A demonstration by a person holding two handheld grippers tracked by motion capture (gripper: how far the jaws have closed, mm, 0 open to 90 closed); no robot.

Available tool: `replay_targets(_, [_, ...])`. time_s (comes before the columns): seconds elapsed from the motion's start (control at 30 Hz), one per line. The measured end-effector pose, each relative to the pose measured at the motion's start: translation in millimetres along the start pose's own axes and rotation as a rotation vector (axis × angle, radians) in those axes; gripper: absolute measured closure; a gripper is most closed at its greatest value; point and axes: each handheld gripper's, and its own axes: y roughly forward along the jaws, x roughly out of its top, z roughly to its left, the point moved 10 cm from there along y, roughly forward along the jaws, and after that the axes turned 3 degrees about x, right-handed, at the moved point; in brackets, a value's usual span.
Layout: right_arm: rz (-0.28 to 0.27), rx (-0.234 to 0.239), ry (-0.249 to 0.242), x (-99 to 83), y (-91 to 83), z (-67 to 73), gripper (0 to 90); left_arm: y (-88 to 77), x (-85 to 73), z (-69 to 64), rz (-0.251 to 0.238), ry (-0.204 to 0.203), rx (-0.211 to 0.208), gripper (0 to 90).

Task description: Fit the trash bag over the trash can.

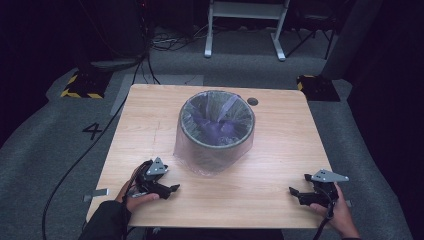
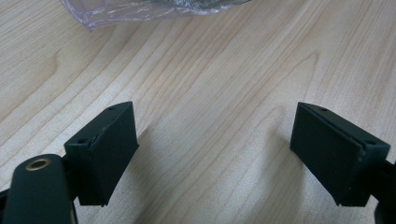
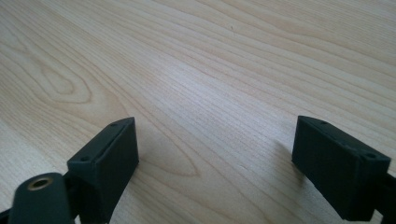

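So there's a square light wood-grain table (image 1: 280,165) with rounded corners, and sitting a bit back of its centre is a round grey bin lined with a thin clear plastic bag (image 1: 216,131); the bag is crinkly and shiny, folds over the rim and hangs loose down the outside, pooling a little on the wood at the base. Inside it looks purplish, can't tell what that is. The left black two-jaw gripper (image 1: 170,189) rests on the near left part of the table, jaws spread wide with nothing but bare wood between them, and in the left gripper view the bag's wrinkly edge (image 2: 140,9) sits just ahead of it, not touching. The right black two-jaw gripper (image 1: 295,192) is near the front right corner, well apart from the bin, also wide open over plain wood grain. The pads are flat, matte, blocky. There's a small dark round hole (image 1: 252,101) in the table behind the bin. Around the table is grey carpet (image 1: 45,145) with black cables (image 1: 75,167) trailing across.
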Motion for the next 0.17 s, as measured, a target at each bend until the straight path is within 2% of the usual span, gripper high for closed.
replay_targets(0.17, [0.000, 0.000, -0.001, 0.0, 0.0, 0.0, 14.5, 0.0, 0.0, 0.0, 0.000, 0.000, 0.000, 14.3])
